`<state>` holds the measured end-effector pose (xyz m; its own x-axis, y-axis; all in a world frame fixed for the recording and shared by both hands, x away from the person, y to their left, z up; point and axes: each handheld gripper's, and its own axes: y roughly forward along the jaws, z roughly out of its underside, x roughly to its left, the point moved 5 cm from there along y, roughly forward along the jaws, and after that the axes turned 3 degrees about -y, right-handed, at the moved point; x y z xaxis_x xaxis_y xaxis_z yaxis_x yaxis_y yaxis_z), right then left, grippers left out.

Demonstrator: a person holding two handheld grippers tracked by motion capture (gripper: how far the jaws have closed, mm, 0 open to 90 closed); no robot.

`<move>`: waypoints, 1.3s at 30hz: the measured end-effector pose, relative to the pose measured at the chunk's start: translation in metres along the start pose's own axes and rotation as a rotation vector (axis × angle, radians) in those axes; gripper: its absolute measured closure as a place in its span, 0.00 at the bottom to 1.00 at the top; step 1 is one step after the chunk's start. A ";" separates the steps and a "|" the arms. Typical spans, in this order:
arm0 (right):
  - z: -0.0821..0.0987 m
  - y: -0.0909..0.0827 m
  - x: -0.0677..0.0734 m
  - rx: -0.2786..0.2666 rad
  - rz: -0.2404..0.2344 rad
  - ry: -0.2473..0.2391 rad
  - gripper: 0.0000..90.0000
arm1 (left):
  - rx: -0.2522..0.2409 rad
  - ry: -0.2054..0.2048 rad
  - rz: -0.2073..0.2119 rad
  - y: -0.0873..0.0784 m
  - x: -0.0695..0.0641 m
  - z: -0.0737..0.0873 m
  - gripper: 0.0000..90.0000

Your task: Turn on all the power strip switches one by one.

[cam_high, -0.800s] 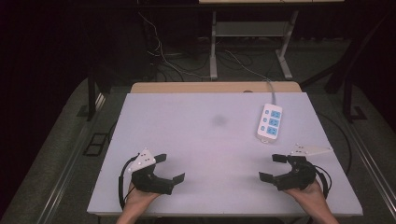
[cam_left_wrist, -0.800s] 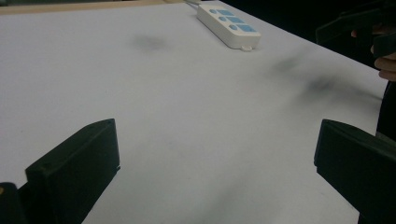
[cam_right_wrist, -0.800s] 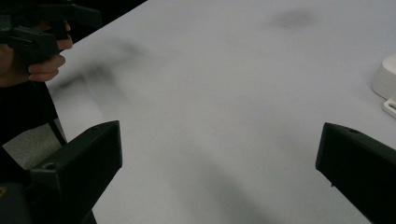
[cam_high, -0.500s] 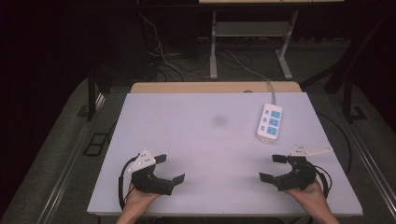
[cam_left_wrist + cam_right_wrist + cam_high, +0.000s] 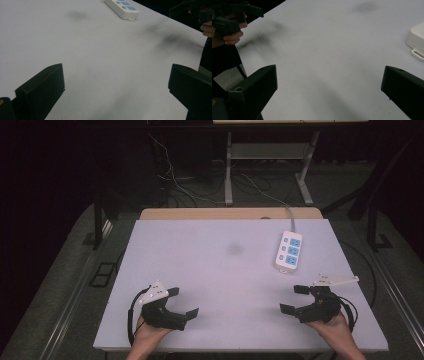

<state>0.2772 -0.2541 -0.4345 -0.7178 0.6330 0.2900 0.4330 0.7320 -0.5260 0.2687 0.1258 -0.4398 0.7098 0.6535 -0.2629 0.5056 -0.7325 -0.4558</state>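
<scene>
Nothing has shifted between the earlier high views and this one: both hands sit where they were at the near edge of the white table (image 5: 220, 270), and the white power strip (image 5: 289, 251) with its blue sockets lies in the same spot toward the far right, its cable running off the far edge. The right gripper (image 5: 296, 299) rests nearest to the power strip, a little on the near side of it and apart from it, with its jaws spread wide and nothing between them; its own camera catches a corner of the strip (image 5: 416, 41) off to one side. The left gripper (image 5: 181, 302) lies well away from the power strip, across the table on the near-left side, jaws likewise spread and empty (its view looks diagonally over the bare surface toward the strip (image 5: 121, 8)). A faint dark smudge (image 5: 234, 249) marks the tabletop left of the strip. The stillness suggests the work has not begun: both tools seem parked and ready, and the likely first move is the right gripper reaching forward toward the power strip
</scene>
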 end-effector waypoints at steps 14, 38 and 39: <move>-0.004 -0.001 -0.001 0.039 0.007 -0.006 0.01 | 0.019 -0.023 0.007 -0.005 0.004 -0.001 0.00; -0.042 -0.003 -0.011 0.082 0.010 -0.040 0.01 | 0.032 -0.039 0.003 -0.004 0.006 0.002 0.00; -0.046 -0.003 -0.012 0.088 0.010 -0.042 0.01 | 0.033 -0.039 0.003 -0.004 0.006 0.002 0.00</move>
<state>0.3095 -0.2526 -0.4001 -0.7364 0.6279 0.2519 0.3918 0.6994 -0.5978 0.2699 0.1330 -0.4412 0.6914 0.6584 -0.2974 0.4861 -0.7284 -0.4828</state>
